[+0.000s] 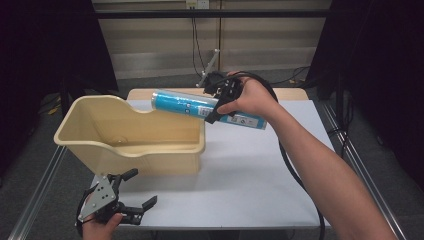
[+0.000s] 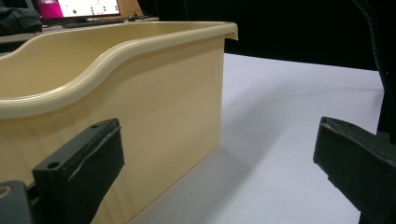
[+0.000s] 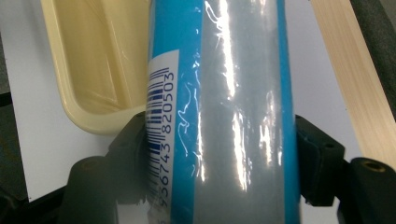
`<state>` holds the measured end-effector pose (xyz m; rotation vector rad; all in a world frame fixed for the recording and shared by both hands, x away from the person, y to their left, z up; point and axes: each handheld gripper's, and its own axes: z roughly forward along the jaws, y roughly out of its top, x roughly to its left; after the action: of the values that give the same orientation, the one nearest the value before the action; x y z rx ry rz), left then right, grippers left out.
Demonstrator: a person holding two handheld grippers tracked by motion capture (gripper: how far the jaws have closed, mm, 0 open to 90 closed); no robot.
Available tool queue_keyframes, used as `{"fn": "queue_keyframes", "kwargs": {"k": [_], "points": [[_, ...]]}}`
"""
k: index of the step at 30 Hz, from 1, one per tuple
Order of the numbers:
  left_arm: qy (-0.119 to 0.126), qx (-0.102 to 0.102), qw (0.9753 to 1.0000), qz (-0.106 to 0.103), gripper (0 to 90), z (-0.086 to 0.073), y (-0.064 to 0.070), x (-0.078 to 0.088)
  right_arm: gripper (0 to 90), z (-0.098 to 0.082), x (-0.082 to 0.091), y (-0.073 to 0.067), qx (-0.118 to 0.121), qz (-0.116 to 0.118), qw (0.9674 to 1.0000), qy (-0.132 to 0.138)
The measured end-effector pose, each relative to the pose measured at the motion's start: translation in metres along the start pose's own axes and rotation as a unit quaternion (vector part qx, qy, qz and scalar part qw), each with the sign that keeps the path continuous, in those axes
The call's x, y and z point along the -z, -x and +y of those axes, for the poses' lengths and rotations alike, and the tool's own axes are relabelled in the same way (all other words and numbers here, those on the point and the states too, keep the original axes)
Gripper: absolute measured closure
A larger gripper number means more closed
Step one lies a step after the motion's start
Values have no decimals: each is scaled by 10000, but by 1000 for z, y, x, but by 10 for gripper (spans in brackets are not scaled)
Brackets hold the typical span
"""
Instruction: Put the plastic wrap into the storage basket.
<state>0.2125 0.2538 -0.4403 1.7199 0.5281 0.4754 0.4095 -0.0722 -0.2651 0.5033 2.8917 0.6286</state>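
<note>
Your right gripper (image 1: pixel 218 102) was clamped across the middle of a blue cylindrical tube (image 1: pixel 207 108), one black jaw pressed on each side of it. You held the tube raised above the table (image 1: pixel 260 170), lying nearly level and slightly tilted, with its capped end over the far right corner of the cream plastic tub (image 1: pixel 131 135) and its other end reaching out past your right hand (image 1: pixel 252 97). In the right gripper view the tube (image 3: pixel 224 112) ran up between the jaws, with a barcode label (image 3: pixel 161 135) along one side and glare on its wrapping; the tub's rim (image 3: pixel 88 119) and the white table surface lay below it.

Your left gripper (image 1: pixel 135 200) sat low at the near left edge of the table, just in front of the tub's near wall. Its jaws stood wide apart and held nothing. In the left gripper view the tub's wall (image 2: pixel 163 121) rose close beside one jaw, with no contact that can be confirmed, and bare table (image 2: pixel 280 140) lay between the jaws
</note>
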Motion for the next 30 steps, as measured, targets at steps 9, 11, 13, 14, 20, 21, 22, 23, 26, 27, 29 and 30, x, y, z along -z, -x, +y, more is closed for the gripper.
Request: {"fn": "queue_keyframes", "kwargs": {"k": [9,11,13,14,20,21,22,23,26,27,29,30], "points": [[11,22,10000,-8,16,0,-1,0,322,9,-5,-3,168,58,9998,-2],[12,23,10000,-9,17,0,-1,0,322,11,-6,-3,239,71,9997,-28],[18,34,10000,-11,16,0,-1,0,322,13,-8,-5,292,66,9995,-57],[22,37,10000,-20,16,0,-1,0,322,14,-9,-5,325,81,9994,-63],[27,42,10000,-28,16,0,0,0,322,18,-16,-8,473,136,9988,-64],[25,44,10000,-30,16,0,-1,0,322,19,-17,-9,483,144,9987,-82],[25,45,10000,-30,16,0,-1,0,323,20,-18,-9,504,162,9986,-90],[29,51,10000,-32,16,0,-1,0,322,21,-19,-9,535,180,9984,-91],[38,54,10000,-29,17,0,0,-1,322,24,-21,-10,541,211,9983,-53],[30,47,10000,-35,17,0,0,0,322,24,-21,-10,541,211,9983,-53],[32,40,10000,-41,16,0,-1,0,322,26,-22,-10,602,215,9979,-54],[56,47,10000,-7,16,0,0,0,322,28,-23,-11,592,248,9979,-75]]}}
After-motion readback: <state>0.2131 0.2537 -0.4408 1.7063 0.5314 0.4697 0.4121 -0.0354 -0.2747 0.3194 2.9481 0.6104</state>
